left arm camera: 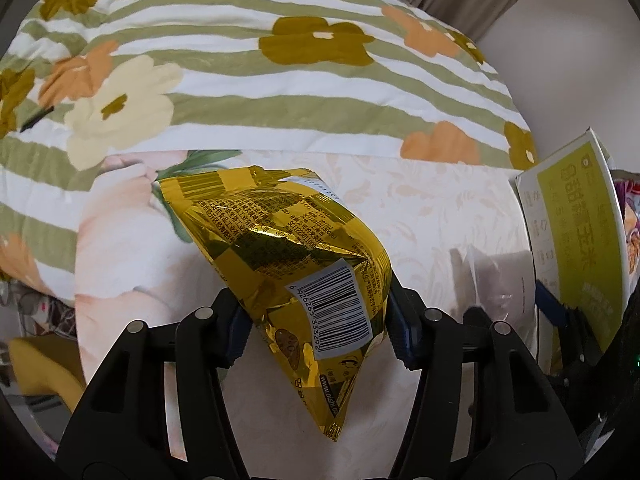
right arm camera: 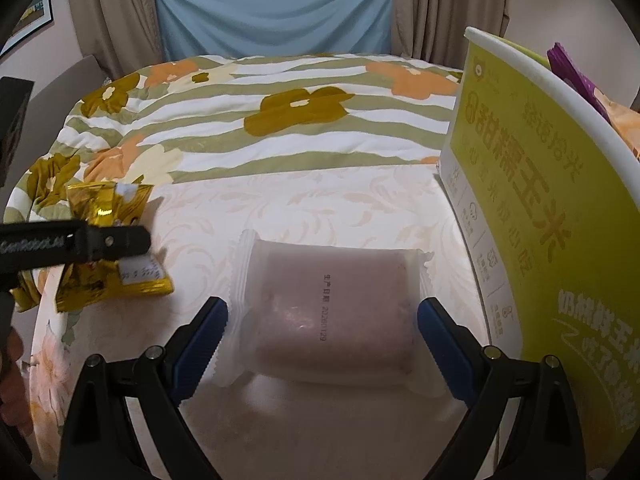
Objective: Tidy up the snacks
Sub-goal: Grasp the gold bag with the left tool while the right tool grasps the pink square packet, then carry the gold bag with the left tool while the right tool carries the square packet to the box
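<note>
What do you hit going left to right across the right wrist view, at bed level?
left gripper clamping the gold snack bag → translucent wrapped pink snack between the open right gripper fingers → green and white box

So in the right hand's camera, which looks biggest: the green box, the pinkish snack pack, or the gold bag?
1. green box, though it stands close to the camera, which may flatter it
2. pinkish snack pack
3. gold bag, partly hidden behind the left gripper, so it is likely bigger than it looks
</note>
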`<state>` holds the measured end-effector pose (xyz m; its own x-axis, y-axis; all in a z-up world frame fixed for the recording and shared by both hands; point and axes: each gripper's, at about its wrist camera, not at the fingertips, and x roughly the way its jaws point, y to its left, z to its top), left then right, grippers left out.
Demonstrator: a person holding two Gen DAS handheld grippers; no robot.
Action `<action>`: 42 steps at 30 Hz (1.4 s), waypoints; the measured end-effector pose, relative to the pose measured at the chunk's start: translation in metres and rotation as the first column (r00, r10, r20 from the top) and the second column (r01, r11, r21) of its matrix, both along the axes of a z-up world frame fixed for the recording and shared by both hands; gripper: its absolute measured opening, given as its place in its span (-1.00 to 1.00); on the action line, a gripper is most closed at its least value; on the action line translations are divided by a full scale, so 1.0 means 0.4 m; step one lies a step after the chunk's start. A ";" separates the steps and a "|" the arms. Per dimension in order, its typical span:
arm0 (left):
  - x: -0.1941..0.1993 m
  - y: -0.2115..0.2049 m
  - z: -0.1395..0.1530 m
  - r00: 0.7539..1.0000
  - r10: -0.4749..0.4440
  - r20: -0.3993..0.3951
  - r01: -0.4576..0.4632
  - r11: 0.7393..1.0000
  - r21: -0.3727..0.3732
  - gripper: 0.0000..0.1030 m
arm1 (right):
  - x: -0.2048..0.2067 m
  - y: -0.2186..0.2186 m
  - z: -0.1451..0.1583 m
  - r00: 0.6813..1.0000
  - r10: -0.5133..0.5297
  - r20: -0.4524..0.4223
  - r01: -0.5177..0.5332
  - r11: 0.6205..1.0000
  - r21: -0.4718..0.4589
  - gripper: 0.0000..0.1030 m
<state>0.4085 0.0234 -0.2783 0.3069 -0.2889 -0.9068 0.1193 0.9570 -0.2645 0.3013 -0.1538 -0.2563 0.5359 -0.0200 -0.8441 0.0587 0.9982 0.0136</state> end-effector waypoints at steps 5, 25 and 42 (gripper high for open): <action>-0.018 0.013 0.004 1.000 -0.003 0.002 0.003 1.000 0.002 0.03 | 0.008 0.027 -0.019 1.000 0.009 -0.013 -0.010 0.996 -0.084 0.92; -0.117 0.074 0.173 0.994 -0.022 0.110 0.032 0.995 -0.096 0.03 | -0.030 0.000 0.057 0.998 0.017 0.056 -0.017 1.000 -0.008 0.36; -0.210 -0.114 0.484 0.938 -0.188 0.291 0.239 0.959 -0.153 0.03 | -0.211 -0.085 0.435 0.976 -0.080 0.202 0.058 0.992 0.111 0.36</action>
<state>0.3247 -0.0220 -0.0848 0.4456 -0.5280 -0.7230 0.4071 0.8387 -0.3616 0.2170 -0.1879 -0.0821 0.6988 0.0189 -0.7151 0.1127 0.9843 0.1361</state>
